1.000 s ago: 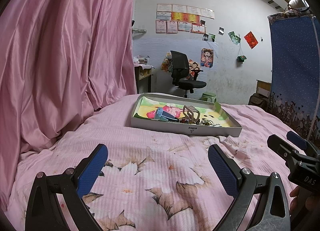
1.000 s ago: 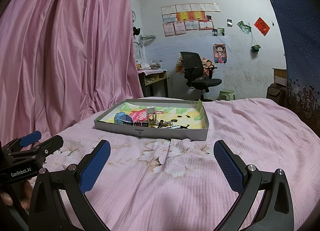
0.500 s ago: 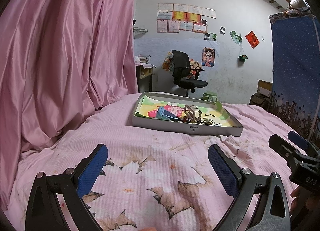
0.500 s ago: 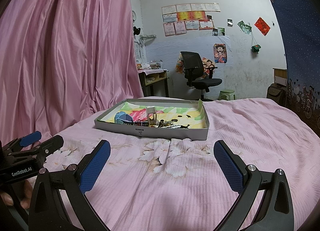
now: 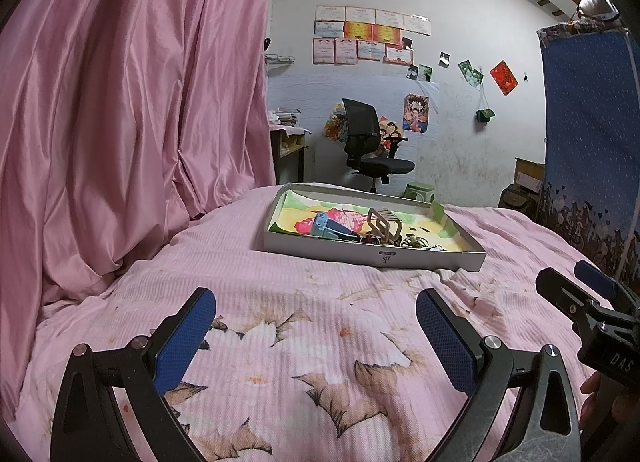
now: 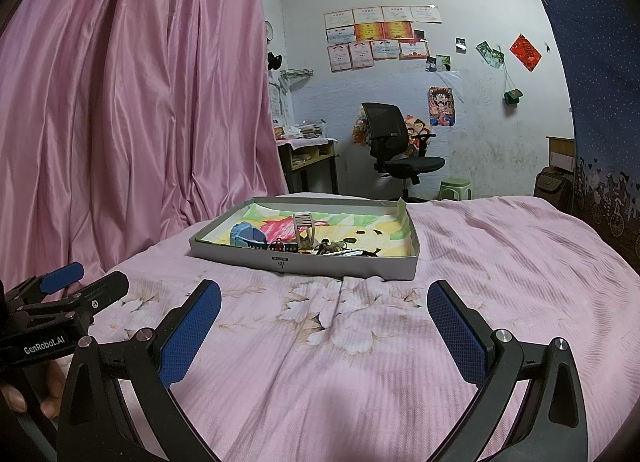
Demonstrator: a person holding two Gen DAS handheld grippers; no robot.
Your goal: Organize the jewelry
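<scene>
**A:** How far along is the sorting?

**B:** Hard to judge. Nearest, the left gripper [image 5: 316, 326] and right gripper [image 6: 324, 316] hover spread wide, grasping nothing, over the pink floral bedspread [image 6: 500, 262]. Beyond them sits the shallow grey cardboard tray [image 6: 340, 265].

**A:** And the jewelry?

**B:** All inside the tray, bunched at its near edge: a blue plastic piece [image 6: 245, 235], a tan hair claw [image 6: 304, 227], a tangle of small dark trinkets [image 6: 340, 249]. That fits either a jumble awaiting sorting or pieces already gathered.
</scene>
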